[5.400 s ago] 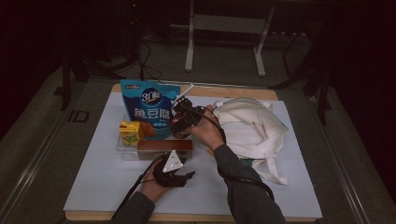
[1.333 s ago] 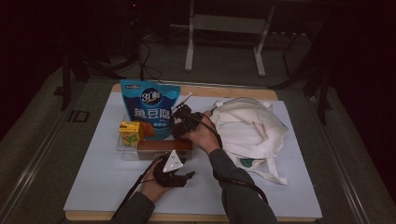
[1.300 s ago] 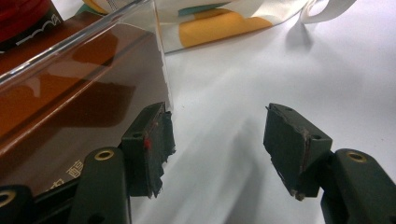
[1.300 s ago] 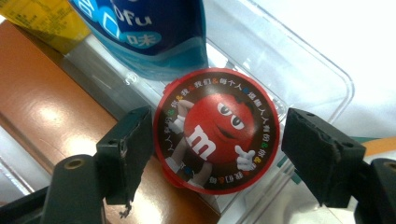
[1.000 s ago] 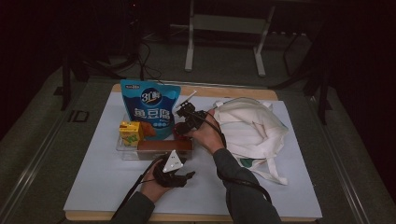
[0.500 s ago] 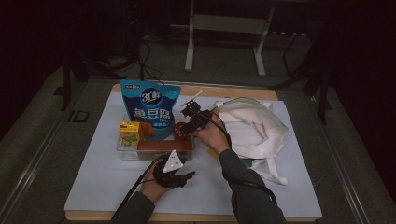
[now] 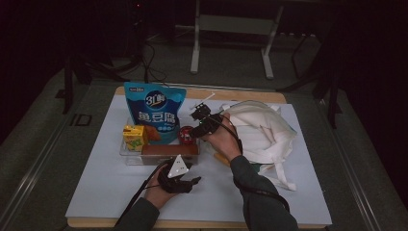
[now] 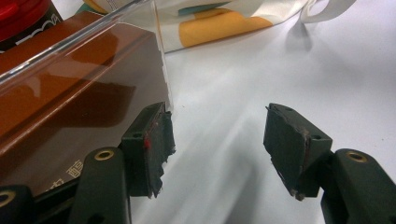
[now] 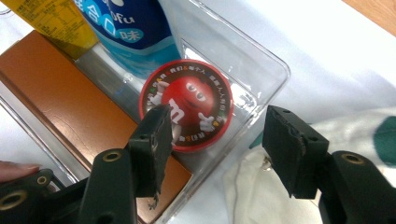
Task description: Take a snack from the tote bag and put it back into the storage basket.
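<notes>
A clear plastic bin (image 7: 129,155) holds a blue snack bag (image 7: 155,113), a yellow carton (image 7: 134,137), a brown box (image 7: 168,150) and a round red candy tin (image 7: 184,135). My right gripper (image 7: 196,131) hovers over the bin's right corner. In the right gripper view its jaws (image 9: 215,135) have just been closing but stand apart, the red tin (image 9: 187,105) and bin corner (image 9: 275,74) below them, nothing pressed. My left gripper (image 7: 191,183) rests on the table in front of the bin, open (image 8: 217,135), its left pad (image 8: 154,140) beside the bin wall (image 8: 159,60).
A white tote bag (image 7: 260,130) with yellow and green print lies crumpled right of the bin, close to my right hand. The items sit on a white sheet (image 7: 106,183) over a wooden table. Dark floor and metal stand legs (image 7: 195,48) lie beyond the far edge.
My right hand has drifted slightly to the right, over the bin's corner. The left hand and the items in the bin have stayed put.
</notes>
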Demonstrator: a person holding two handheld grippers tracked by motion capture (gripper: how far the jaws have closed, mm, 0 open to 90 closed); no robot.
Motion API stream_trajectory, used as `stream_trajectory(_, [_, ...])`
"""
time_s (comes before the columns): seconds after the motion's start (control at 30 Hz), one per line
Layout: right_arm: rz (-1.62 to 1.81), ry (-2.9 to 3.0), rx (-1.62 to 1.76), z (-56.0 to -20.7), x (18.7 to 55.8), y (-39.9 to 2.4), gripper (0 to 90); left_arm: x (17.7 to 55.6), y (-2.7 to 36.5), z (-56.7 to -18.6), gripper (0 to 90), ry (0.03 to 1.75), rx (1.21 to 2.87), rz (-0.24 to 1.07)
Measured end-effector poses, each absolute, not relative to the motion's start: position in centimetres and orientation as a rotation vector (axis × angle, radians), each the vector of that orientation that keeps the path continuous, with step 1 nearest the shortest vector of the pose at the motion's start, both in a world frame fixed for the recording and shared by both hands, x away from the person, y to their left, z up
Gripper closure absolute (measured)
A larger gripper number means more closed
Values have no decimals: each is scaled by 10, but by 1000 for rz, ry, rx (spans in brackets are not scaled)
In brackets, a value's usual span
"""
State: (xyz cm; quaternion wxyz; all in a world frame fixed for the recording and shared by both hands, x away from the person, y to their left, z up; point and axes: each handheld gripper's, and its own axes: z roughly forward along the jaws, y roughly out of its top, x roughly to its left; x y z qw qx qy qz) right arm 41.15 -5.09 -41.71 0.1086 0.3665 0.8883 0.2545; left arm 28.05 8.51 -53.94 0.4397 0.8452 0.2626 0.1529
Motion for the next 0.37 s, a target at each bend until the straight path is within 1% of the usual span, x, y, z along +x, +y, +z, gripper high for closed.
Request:
stream_trajectory(0.1, [766, 2609, 1087, -415, 411, -56, 450, 281, 85, -539, 400, 653, 2099, 379])
stream_trajectory(0.37, [791, 2600, 1110, -413, 411, -71, 470, 281, 85, -539, 399, 654, 2098, 376])
